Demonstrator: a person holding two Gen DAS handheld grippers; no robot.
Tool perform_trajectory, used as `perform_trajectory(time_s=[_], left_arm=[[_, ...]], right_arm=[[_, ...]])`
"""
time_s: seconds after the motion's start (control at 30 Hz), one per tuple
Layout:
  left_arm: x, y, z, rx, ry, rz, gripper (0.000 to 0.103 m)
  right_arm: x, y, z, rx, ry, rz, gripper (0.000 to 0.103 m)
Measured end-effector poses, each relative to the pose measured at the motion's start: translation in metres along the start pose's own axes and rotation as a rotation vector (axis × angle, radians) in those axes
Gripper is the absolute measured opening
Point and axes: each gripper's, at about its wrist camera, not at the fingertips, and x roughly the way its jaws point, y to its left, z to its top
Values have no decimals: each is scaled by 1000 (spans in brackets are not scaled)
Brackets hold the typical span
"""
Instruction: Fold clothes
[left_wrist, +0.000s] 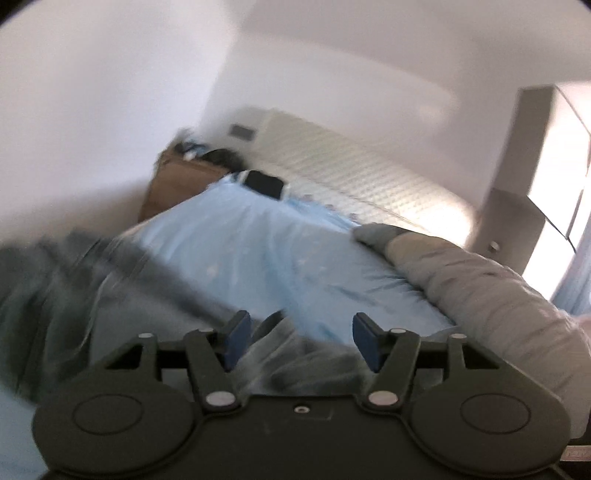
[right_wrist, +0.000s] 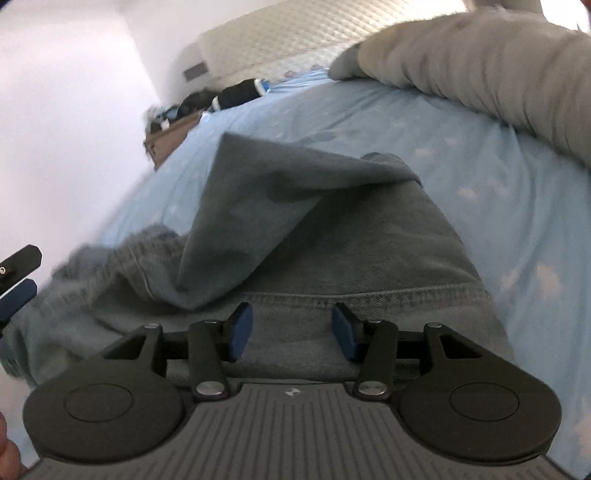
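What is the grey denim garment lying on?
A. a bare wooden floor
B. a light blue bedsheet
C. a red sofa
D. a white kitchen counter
B: in the right wrist view the jeans lie spread on a light blue sheet with pale cloud shapes, next to a grey quilt.

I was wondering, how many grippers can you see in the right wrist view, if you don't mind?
2. The right gripper fills the bottom of the view, fingers apart over the jeans. The left gripper pokes in at the left edge, mostly cut off.
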Motion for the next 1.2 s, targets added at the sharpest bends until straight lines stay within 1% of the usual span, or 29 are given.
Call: perform_trajectory(time_s=[0.07,0.13,0.17,0.23,0.37,0.4,0.5,0.53,0.57,0.63,0.67,0.7,0.73,0.77,0.8,0.83,0.87,0.97,1.03,1.1,1.17,1.2], left_arm=[[27,-8,12,-7,120,-94,65],[58,-17,20,2,225,-135,64],[74,-23,24,15,273,-139,64],[105,-33,29,59,371,-117,64],[152,-40,30,134,515,-56,61],[161,-40,30,143,544,-37,61],[181,-31,27,113,653,-54,61],[187,-31,26,109,689,-65,59],[190,-32,24,117,717,-78,55],[194,-38,21,161,766,-111,54],[194,-41,19,183,784,-120,52],[194,-43,19,196,799,-118,42],[194,-46,18,208,814,-113,35],[192,-48,18,216,820,-103,19],[189,-52,18,232,816,-96,13],[185,-56,19,264,795,-90,12],[181,-57,22,263,769,-77,10],[170,-57,34,230,684,-26,9],[162,-51,44,182,603,44,9],[157,-41,51,111,538,111,9],[157,-34,51,85,482,175,9],[159,-30,49,62,468,213,10]], right_arm=[[-2,-8,0,65,-16,10,50],[-6,-14,0,111,-34,12,50],[-7,-16,0,125,-39,11,50],[-8,-20,1,155,-46,12,50],[-7,-25,1,195,-48,31,50],[-6,-24,0,195,-52,32,50],[-3,-25,0,200,-52,32,51],[-3,-25,0,200,-55,32,51],[-4,-24,-1,201,-57,33,52],[-3,-26,-1,206,-57,37,52],[-2,-29,0,210,-56,38,52],[-1,-30,0,216,-54,39,52],[-1,-31,0,221,-53,40,52],[-1,-32,0,224,-53,40,52],[-1,-31,0,225,-53,39,52],[-2,-31,-1,224,-53,38,52],[-2,-30,-1,222,-55,37,52],[-4,-29,-2,216,-61,33,52],[-6,-28,-2,202,-69,25,52],[-7,-25,-2,184,-72,17,52],[-7,-24,-1,165,-78,8,52],[-6,-23,-1,158,-83,5,52]])
